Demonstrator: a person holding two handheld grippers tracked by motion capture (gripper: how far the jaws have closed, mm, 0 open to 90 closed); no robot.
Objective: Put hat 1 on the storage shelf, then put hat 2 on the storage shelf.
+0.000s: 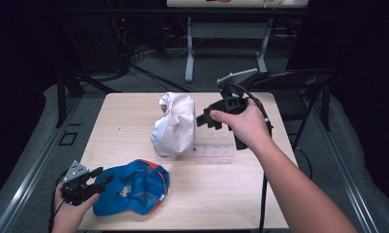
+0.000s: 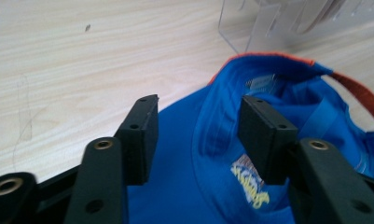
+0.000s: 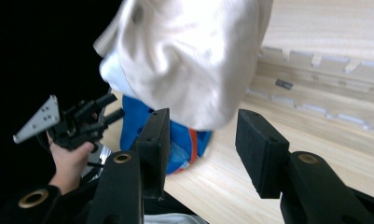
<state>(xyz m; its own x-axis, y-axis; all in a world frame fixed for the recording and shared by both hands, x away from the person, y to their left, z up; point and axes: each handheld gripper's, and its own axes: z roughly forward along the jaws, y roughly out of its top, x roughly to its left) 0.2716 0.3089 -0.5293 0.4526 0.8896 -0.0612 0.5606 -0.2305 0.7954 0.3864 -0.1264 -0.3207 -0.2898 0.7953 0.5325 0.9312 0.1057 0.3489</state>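
The high view looks down on the table; both gripper views sit close above it, sharing the blue cap.

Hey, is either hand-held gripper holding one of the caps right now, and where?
Neither. The left hand-held gripper is open over the blue cap; the right hand-held gripper is open beside the white cap.

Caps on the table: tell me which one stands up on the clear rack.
The white cap. It is propped upright on the clear rack mid-table, while the blue cap lies flat, inside up, near the left gripper.
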